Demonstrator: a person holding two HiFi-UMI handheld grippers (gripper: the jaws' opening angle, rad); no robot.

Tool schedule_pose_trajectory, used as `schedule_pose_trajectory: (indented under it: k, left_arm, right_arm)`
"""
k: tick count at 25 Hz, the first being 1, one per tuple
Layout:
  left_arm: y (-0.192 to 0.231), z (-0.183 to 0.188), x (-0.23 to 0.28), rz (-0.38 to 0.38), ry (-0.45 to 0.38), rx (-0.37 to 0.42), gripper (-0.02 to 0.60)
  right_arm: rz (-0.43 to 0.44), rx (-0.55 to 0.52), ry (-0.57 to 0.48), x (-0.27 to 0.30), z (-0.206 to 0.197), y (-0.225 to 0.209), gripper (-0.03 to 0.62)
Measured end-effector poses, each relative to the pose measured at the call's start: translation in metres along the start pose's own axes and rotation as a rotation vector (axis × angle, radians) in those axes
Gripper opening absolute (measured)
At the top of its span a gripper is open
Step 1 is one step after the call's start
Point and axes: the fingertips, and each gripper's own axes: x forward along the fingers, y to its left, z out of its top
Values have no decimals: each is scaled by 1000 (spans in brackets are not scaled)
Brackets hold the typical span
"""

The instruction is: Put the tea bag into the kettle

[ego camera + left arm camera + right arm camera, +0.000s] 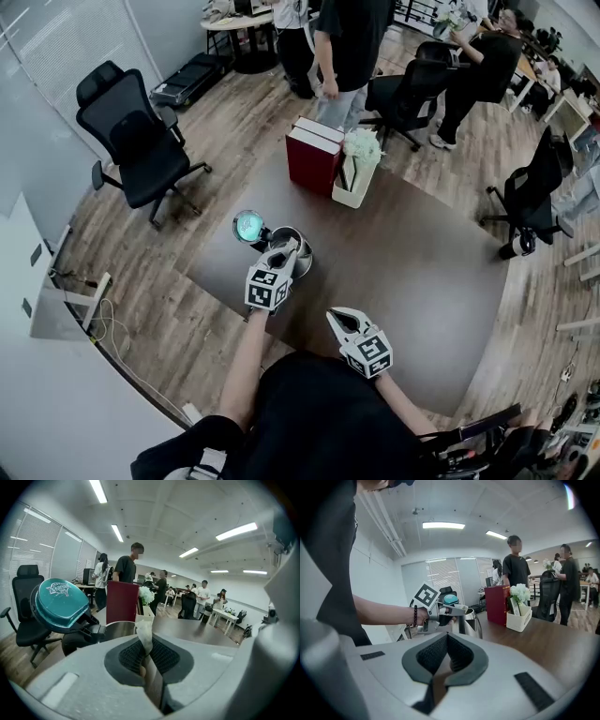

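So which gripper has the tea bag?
The left gripper, by the kettle: its jaws pinch the tea bag. The right gripper is shut on nothing.

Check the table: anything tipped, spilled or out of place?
Nothing stands out. The kettle stands upright on the table with its lid open, and the left tongs pinch the tea bag over its mouth. No spills.

Wood floor (234, 103); black office chair (131, 141).
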Motion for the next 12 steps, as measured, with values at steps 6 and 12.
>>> schedule_pose_trajectory:
  k: [6, 12]
  left_arm:
    - [-1, -1, -1, 22, 44, 17, 17]
    - [-1, 0, -1, 52, 21, 41, 46]
  right_arm:
    - [-15, 3, -5, -4, 0, -3, 6]
    - [-27, 10, -11, -6, 0, -6, 6]
